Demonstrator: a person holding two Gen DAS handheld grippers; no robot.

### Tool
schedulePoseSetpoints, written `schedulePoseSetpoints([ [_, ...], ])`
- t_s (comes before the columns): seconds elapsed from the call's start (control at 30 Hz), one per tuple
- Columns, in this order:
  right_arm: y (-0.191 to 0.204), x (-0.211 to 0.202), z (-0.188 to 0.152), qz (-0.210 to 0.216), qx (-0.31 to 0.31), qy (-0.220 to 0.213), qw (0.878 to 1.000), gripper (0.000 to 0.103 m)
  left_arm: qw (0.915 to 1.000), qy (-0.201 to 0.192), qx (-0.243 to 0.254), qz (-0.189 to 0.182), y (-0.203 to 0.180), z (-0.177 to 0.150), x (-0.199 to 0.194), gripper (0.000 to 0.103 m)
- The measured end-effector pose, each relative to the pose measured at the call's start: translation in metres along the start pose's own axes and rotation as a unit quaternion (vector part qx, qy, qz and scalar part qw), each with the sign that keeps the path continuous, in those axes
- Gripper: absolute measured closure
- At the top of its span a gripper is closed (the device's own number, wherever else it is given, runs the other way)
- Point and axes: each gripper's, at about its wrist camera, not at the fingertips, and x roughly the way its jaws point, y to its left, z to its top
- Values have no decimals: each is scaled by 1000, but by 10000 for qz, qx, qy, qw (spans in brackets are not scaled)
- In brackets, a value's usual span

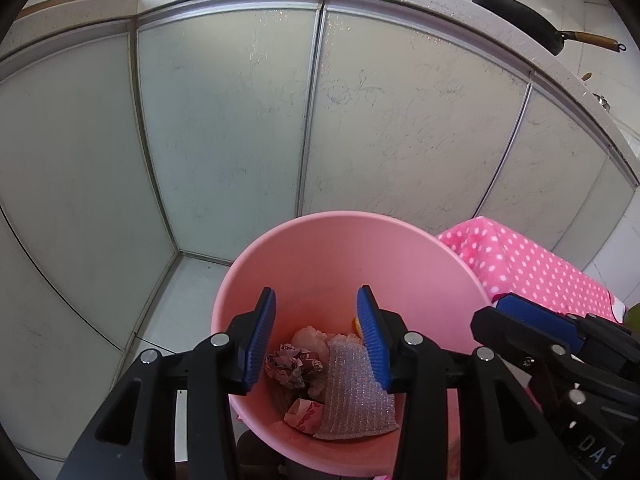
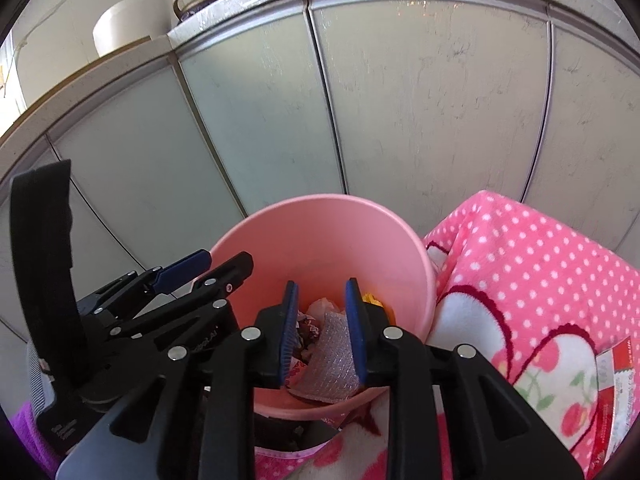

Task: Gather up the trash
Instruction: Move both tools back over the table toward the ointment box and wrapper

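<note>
Your left gripper (image 1: 316, 312) & right gripper (image 2: 318, 300) jaws apart, empty, over pink bin (image 1: 320, 240) (cabinet doors (image 1: 224, 120) behind, polka-dot blanket (image 2: 540, 264) beside).

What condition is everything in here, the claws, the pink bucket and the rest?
Left gripper: open, empty, above the bin.
Right gripper: open, empty, above the bin.
Pink bin: upright, uncovered, partly filled.
Bubble wrap: lying inside the bin.
Cabinet doors: shut.
</note>
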Motion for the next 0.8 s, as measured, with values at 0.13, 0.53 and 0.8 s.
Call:
schedulePoseSetpoints([
  [0.13, -3, -16, 1, 51, 62, -135, 9999, 79, 10000, -86, -3, -41, 0, 2, -11, 61],
  [0.53, -6, -66, -8, 48, -22, -600, 9982, 62, 9988, -421, 106, -232, -9, 5, -53, 61],
  [0.8, -6, -104, -20, -2, -135, -932, 9956, 62, 9970, -626, 218, -410, -22, 5, -82, 61],
])
